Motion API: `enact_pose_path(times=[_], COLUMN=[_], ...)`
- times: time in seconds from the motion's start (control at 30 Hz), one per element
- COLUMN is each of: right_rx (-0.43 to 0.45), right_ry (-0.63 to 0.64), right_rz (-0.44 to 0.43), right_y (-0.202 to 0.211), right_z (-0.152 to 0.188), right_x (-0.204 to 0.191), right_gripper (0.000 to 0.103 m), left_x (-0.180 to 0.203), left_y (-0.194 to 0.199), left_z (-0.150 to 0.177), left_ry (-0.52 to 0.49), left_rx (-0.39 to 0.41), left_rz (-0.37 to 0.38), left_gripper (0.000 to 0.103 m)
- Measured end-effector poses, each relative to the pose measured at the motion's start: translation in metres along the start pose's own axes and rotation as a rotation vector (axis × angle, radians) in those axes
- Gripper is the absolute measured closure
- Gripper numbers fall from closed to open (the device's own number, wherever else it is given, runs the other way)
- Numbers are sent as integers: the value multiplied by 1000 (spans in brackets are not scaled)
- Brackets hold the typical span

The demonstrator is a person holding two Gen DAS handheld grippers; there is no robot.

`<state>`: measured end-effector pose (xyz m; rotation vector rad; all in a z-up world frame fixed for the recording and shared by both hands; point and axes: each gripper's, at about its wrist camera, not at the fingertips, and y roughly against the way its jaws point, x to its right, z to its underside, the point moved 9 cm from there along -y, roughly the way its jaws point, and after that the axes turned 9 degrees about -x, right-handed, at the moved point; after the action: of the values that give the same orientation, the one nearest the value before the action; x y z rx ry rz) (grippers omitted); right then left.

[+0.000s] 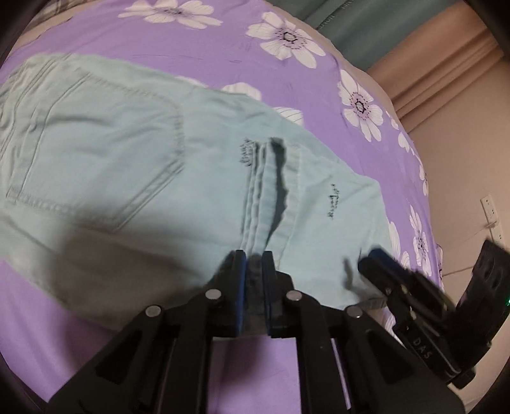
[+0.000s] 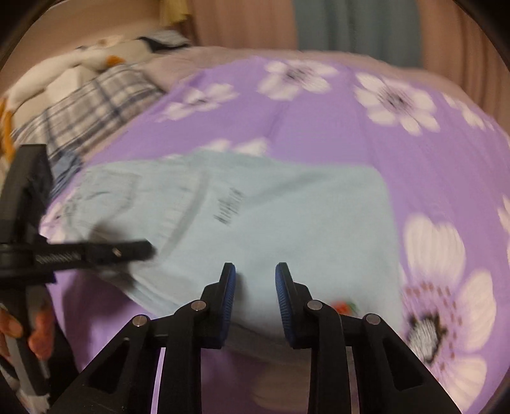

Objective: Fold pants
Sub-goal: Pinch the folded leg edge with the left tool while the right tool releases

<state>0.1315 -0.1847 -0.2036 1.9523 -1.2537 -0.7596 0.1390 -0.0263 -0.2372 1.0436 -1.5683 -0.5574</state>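
Pale mint pants point(image 1: 134, 153) lie partly folded on a purple flowered bedsheet point(image 1: 207, 47), back pocket up. My left gripper point(image 1: 254, 258) is shut on a raised ridge of bunched pants fabric near the lower edge; the cloth fills the gap between its blue pads. In the right wrist view the pants point(image 2: 287, 216) spread out ahead, blurred. My right gripper point(image 2: 255, 270) stands open just above the near part of the pants, with cloth beneath the gap and nothing pinched. It shows in the left wrist view as the right gripper point(image 1: 376, 259), at the pants' right corner. The left gripper point(image 2: 140, 248) enters from the left.
A plaid blanket point(image 2: 92, 108) and soft toys point(image 2: 95, 60) lie at the bed's far left. A hand point(image 2: 40, 334) grips the left tool's handle. Curtains point(image 2: 350, 25) hang behind the bed, and a wall with a socket point(image 1: 489, 207) lies past its right edge.
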Motion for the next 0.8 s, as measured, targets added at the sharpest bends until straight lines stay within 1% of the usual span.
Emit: enact_pose_path(times=[0.03, 0.07, 0.1, 0.13, 0.17, 0.2, 0.27, 0.3, 0.33, 0.37, 0.4, 0.47, 0.5, 0.53, 0.57, 0.67, 0.7, 0.73, 0.8], right_rx=[-3, -17, -32, -50, -71, -88, -95, -97, -101, -112, -121, -125, -135, -139, -138, -105, -86, -70, -59], right_ry=[29, 58, 76, 97, 113, 131, 166, 189, 208, 238, 260, 238, 192, 163, 120, 59, 53, 55, 72], right_rz=[-5, -14, -26, -36, -33, -25, -35, -56, -70, -65, -42, -49, -83, -111, -155, -205, -220, -233, -237], right_y=[-4, -12, -22, -32, -43, -54, -64, -69, -70, -75, -80, -83, -84, -83, -82, -72, -64, -56, -44], right_z=[-5, -12, -17, -23, -28, -33, -42, -48, -49, -52, -52, -58, -63, -65, -68, -71, -69, -66, -57], right_x=[-8, -17, -21, -26, -29, -33, -43, -54, -62, -72, -75, -74, -71, -69, -65, -61, -60, -61, -64], right_gripper=[74, 77, 80, 90, 96, 97, 99, 99, 99, 98, 98, 98, 99, 99, 99, 99, 99, 99, 99], left_x=[-2, 0, 0, 0, 4, 4, 4, 5, 5, 2, 2, 2, 3, 4, 6, 7, 6, 5, 2], left_y=[1, 2, 3, 3, 4, 3, 2, 2, 2, 5, 7, 15, 20, 22, 26, 31, 32, 32, 35], left_z=[1, 2, 2, 2, 3, 3, 2, 2, 1, 1, 0, 1, 2, 3, 5, 9, 11, 12, 13], left_ry=[4, -1, -5, -8, -6, -2, 6, 8, 9, 14, 16, 13, 4, -4, -15, -40, -40, -37, -30], left_rx=[-3, -4, -5, -9, -11, -12, -18, -21, -24, -26, -28, -26, -19, -17, -15, -11, -13, -14, -9], left_rz=[11, 11, 6, 8, 11, 18, 37, 42, 45, 33, 44, 62, 60, 62, 63, 53, 56, 59, 71], left_gripper=[92, 92, 90, 89, 89, 89, 89, 89, 92, 91, 88, 81, 76, 73, 73, 72, 70, 66, 63])
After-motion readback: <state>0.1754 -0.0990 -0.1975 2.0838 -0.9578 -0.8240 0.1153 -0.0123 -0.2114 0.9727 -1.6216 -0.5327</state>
